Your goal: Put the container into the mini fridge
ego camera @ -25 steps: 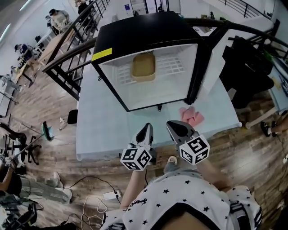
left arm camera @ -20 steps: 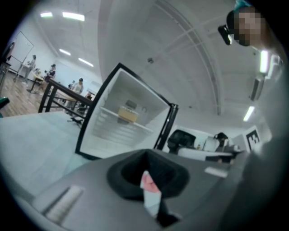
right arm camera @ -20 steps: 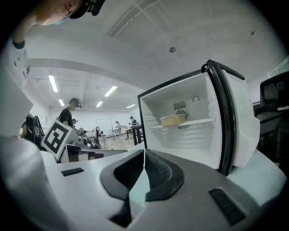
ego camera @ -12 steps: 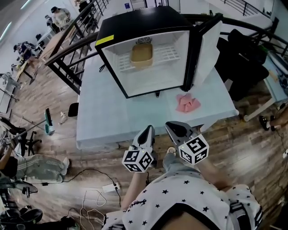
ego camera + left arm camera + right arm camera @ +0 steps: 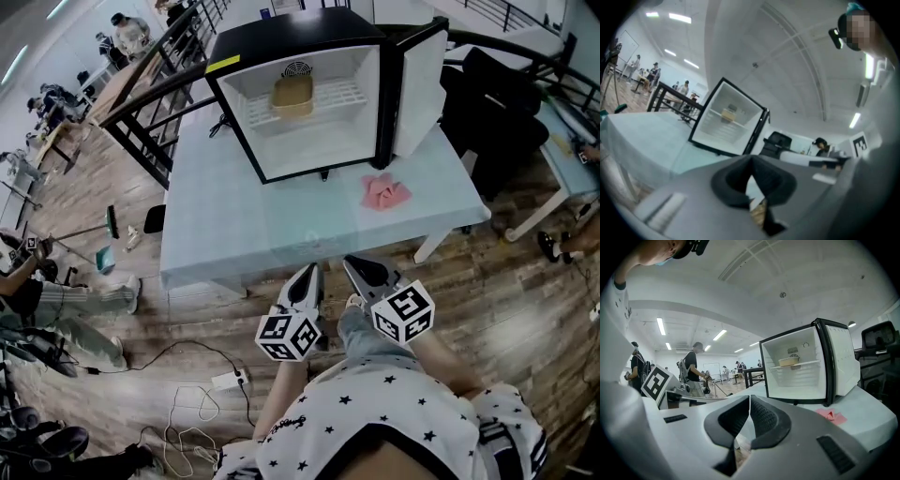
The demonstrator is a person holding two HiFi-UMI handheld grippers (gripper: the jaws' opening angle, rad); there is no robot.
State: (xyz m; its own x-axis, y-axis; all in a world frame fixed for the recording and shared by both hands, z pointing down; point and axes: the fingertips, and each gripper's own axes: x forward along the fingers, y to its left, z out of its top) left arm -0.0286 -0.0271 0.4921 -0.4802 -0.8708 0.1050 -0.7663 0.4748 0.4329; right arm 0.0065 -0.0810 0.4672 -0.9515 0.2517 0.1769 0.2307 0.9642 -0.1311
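The black mini fridge (image 5: 300,94) stands open at the back of the light-blue table (image 5: 272,225), its door (image 5: 419,86) swung out to the right. A tan container (image 5: 292,96) sits on the white wire shelf inside, also visible as the container (image 5: 727,115) and container (image 5: 789,362) in the gripper views. My left gripper (image 5: 305,281) and right gripper (image 5: 366,272) hang side by side close to my body, short of the table's front edge. Both are shut with nothing between the jaws, as the left gripper (image 5: 751,160) and right gripper (image 5: 750,400) show.
A pink cloth (image 5: 384,192) lies on the table in front of the door. A black chair (image 5: 492,108) stands right of the table, a black railing (image 5: 141,103) to its left. A power strip (image 5: 230,380) with cables and a broom (image 5: 108,225) lie on the wooden floor.
The view has drawn back from the table: the fridge looks smaller and farther, and the table's front edge now lies ahead of the grippers. Both grippers stay shut and together.
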